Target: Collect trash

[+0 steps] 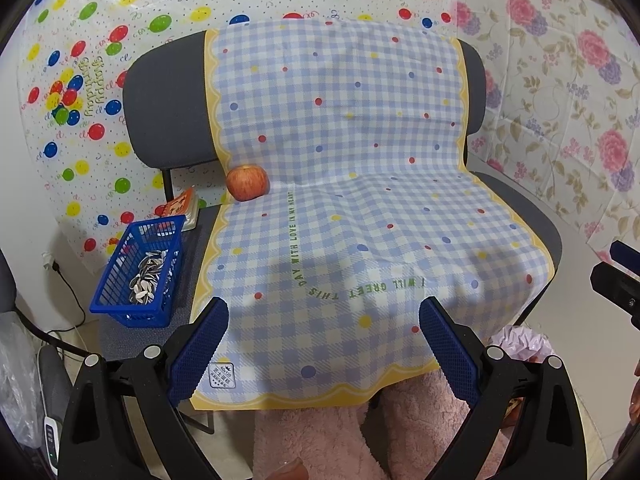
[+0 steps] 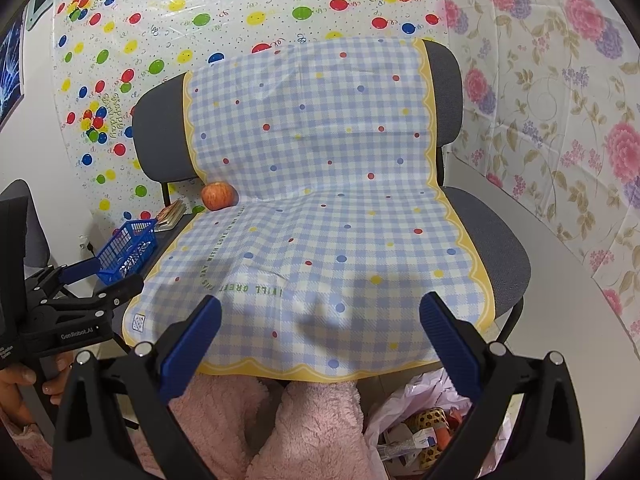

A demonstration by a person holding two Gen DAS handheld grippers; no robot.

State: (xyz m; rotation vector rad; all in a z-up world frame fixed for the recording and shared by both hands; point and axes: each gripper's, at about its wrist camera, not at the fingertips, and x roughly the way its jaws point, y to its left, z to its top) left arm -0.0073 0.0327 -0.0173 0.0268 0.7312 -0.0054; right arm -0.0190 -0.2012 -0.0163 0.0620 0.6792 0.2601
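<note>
Sunflower-seed shells (image 1: 147,276), grey-and-white striped husks, lie heaped inside the small blue plastic mesh basket (image 1: 120,304), which sits on the dark grey fabric seat of the chair (image 1: 516,208), at the seat's left edge. I use that chair as my landmark. A blue-and-white checked cloth with a yellow scalloped border (image 1: 340,128) drapes from the top of the chair's backrest down over the seat and hangs past its front edge; green lettering runs across it near the front. A red-and-yellow apple (image 1: 247,183) rests at the cloth's left edge, where the backrest meets the seat. Behind the basket, toward the backrest, a small orange-covered book (image 1: 180,205) lies on the seat.

My left tool (image 1: 322,340) hovers in front of the chair with its blue ribbed pads spread wide and nothing between them. My right tool (image 2: 320,336) hangs in front of the chair too, likewise spread wide and empty. In the right wrist view my left tool shows at the left of the chair, near the basket, gripped by my hand (image 2: 16,380).

Below the chair's front edge are my knees in fluffy pink fabric (image 2: 280,420), and to their right a pale pink plastic bag holding mixed wrappers (image 2: 416,432).
</note>
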